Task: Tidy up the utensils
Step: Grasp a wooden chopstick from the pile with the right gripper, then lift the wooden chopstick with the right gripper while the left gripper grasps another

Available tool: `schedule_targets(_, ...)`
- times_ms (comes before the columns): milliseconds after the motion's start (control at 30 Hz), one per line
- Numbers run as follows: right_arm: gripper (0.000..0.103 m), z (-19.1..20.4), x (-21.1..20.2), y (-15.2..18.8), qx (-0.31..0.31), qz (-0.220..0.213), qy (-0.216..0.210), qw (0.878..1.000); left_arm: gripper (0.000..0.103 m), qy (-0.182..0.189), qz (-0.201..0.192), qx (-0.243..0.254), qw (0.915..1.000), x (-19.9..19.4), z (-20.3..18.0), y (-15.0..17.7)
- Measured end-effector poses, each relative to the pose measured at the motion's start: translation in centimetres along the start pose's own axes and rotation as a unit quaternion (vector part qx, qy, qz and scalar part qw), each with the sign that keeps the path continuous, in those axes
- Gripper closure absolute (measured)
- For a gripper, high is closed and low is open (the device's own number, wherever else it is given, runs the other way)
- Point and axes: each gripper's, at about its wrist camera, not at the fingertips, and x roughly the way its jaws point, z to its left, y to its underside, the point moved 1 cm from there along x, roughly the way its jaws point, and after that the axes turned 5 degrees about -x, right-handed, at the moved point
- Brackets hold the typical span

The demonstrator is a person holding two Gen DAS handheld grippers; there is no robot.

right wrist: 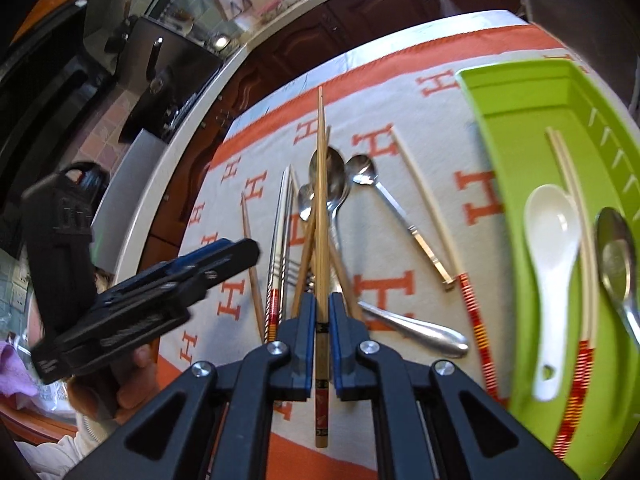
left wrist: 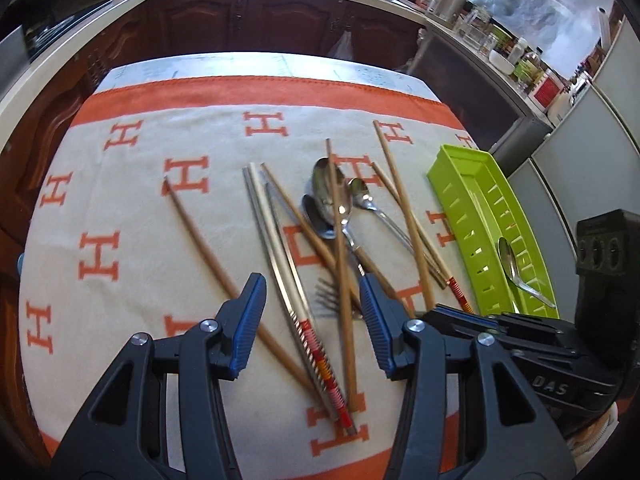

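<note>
Both tools: left [left wrist: 312, 300], right [right wrist: 321, 312], black frames, blue ribbed pads, silver screws.

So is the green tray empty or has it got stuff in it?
Not empty. The green tray already holds a white spoon, a metal spoon and a pair of pale chopsticks with red-striped ends.

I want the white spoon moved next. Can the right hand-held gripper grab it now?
Probably not yet. The right hand-held gripper is shut on a chopstick, so its jaws are full. The white spoon lies uncovered in the green tray, so the way looks free once the chopstick is dropped.
</note>
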Motion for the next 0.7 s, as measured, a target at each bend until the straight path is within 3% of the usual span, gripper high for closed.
schedule_targets(200, 0.097, -1.3, -0.9, -0.2, 0.01, -0.01, -0.005, 1.0, 0.08, -0.004, 0.021, 0.035, 0.9992, 3.4, -1.7, -0.7)
schedule_targets(700, 0.097, -2.7, -1.2, -0.4, 0.014, -0.015, -0.025, 0.999, 0.085, -0.046, 0.053, 0.054, 0.9961, 7.6, -3.2, -1.0)
